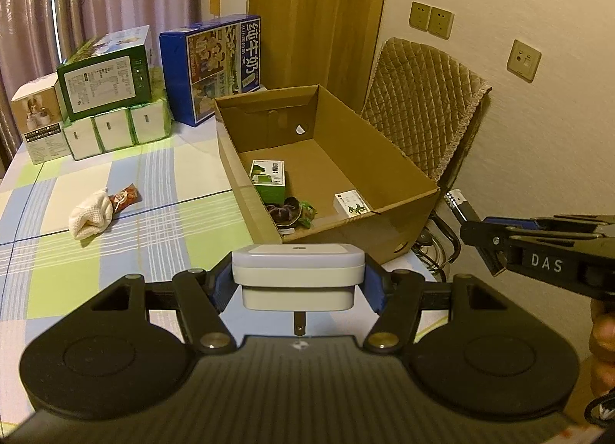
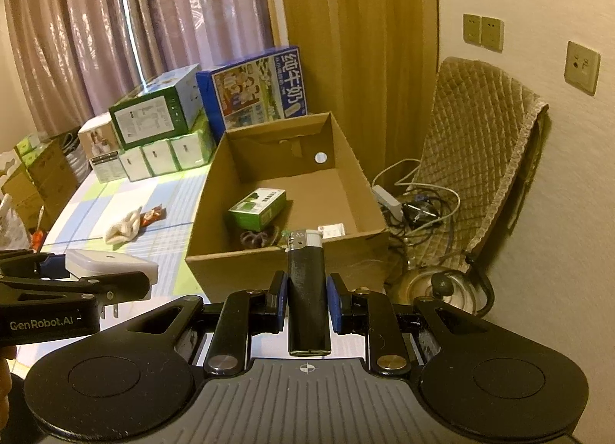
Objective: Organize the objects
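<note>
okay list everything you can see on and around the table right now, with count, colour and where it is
cardboard box: one, brown, open, on the table's right side
small green box: one, green, inside the cardboard box
white plug adapter: one, white, held in the left gripper
lighter: one, black, held in the right gripper
cloth bundle: one, cream, on the tablecloth
snack packet: one, reddish, beside the cloth bundle
milk carton box: one, blue, far end
chair: one, quilted tan cover, by the wall
left gripper: black, shut
right gripper: black, shut
</note>
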Action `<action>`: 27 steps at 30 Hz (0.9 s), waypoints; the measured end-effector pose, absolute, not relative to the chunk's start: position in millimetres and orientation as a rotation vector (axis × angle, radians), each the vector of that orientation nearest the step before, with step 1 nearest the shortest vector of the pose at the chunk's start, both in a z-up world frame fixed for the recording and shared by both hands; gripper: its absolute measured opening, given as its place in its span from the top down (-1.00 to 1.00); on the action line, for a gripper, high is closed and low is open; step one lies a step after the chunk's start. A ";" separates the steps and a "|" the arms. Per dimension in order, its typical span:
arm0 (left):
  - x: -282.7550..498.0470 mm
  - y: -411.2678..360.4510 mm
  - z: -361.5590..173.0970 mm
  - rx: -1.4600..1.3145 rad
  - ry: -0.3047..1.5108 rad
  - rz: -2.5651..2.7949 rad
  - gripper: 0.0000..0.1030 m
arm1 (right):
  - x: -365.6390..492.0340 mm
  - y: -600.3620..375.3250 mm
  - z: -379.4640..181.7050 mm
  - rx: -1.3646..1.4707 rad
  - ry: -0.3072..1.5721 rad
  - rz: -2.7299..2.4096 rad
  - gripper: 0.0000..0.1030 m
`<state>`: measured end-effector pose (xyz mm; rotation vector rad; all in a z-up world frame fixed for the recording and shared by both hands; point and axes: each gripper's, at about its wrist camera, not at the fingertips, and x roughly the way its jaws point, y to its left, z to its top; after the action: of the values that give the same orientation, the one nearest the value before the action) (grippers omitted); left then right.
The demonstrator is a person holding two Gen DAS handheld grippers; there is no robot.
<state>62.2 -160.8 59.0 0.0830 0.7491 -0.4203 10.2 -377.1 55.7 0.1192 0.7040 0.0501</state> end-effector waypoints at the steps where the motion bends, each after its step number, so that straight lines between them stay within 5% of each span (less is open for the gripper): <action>1: 62.7 -161.0 58.5 0.081 0.751 -0.422 -0.17 | 10.6 -378.0 55.3 0.120 0.705 0.050 0.63; 27: 102.5 -185.8 69.0 0.056 0.727 -0.423 -0.17 | 46.2 -385.7 64.7 0.078 0.712 0.088 0.63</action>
<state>102.5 -185.8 69.0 0.0563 0.7269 -0.4228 46.2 -385.7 64.7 0.0783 0.7124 0.0877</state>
